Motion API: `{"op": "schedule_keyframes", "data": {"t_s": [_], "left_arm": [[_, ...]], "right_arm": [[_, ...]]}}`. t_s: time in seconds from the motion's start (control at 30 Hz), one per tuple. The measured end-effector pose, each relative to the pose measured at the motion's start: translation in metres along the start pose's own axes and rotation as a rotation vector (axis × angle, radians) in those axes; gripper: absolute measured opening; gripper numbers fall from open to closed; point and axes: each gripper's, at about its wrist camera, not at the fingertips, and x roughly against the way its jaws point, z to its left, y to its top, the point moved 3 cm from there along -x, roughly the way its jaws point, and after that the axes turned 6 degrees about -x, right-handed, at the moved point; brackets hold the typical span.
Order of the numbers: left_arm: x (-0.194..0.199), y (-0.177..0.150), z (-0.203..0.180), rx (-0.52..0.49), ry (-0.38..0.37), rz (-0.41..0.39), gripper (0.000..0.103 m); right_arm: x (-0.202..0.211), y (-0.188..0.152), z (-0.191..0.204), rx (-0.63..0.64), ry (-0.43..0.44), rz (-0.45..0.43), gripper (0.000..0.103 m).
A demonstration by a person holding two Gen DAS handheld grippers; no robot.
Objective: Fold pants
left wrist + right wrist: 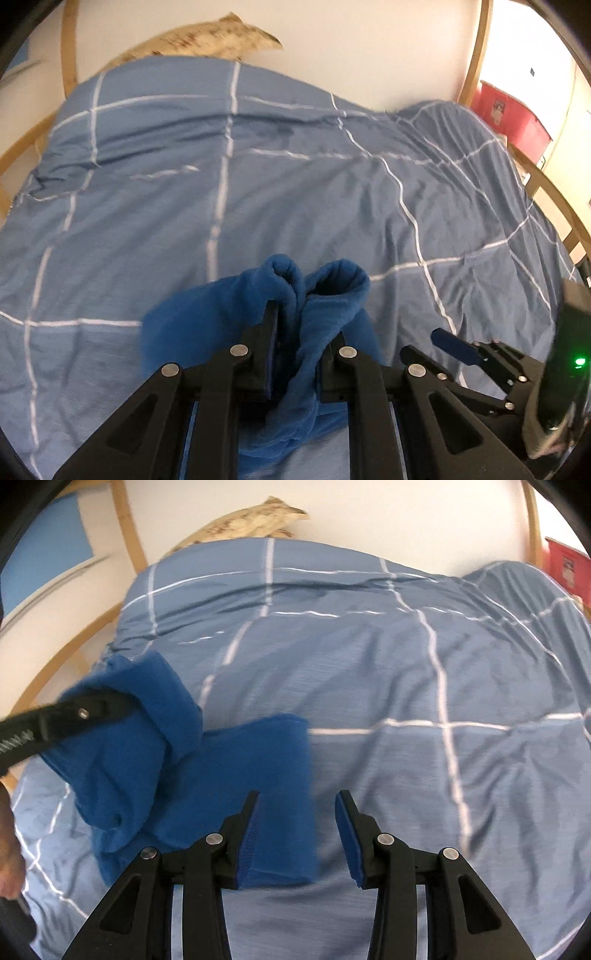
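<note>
The blue fleece pants hang bunched from my left gripper, which is shut on a thick fold of the fabric above the bed. In the right wrist view the pants droop from the left gripper down to the bed cover. My right gripper stands open. A flat edge of the pants lies under its left finger and part of the gap, but the pads do not press on it. One blue-padded finger of the right gripper shows at the lower right of the left wrist view.
A light blue duvet with white checks covers the bed. A beige patterned pillow lies at the far end against the white wall. A wooden bed frame rings the bed, with a red box beyond it. A person's hand shows at the left.
</note>
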Motion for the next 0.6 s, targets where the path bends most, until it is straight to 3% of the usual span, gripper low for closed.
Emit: {"op": "schedule_keyframes", "data": {"t_s": [0.17,0.27,0.3,0.37,0.53,0.6], "left_arm": [[-0.026,-0.008,-0.028,-0.059,0.022,0.019,0.021],[-0.021,-0.010,-0.035,-0.088,-0.056,0.011,0.042],[-0.017,-0.010,-0.036,-0.091,-0.086,0.008,0.053],[0.004,-0.013,-0.034,-0.092,-0.131,-0.044,0.057],[0.063,-0.035,-0.005,-0.115,-0.124,-0.170,0.072],[0.072,-0.050,0.009,-0.126,-0.075,-0.177,0.072]], "right_arm": [[0.001,-0.002,-0.038,-0.060,-0.029,0.007,0.042],[0.000,-0.006,-0.050,-0.082,-0.047,0.008,0.042],[0.001,-0.007,-0.052,-0.084,-0.054,0.011,0.042],[0.004,-0.008,-0.054,-0.094,-0.058,0.011,0.042],[0.021,-0.006,-0.046,-0.075,-0.052,-0.028,0.042],[0.031,-0.005,-0.035,-0.042,-0.027,-0.049,0.042]]}}
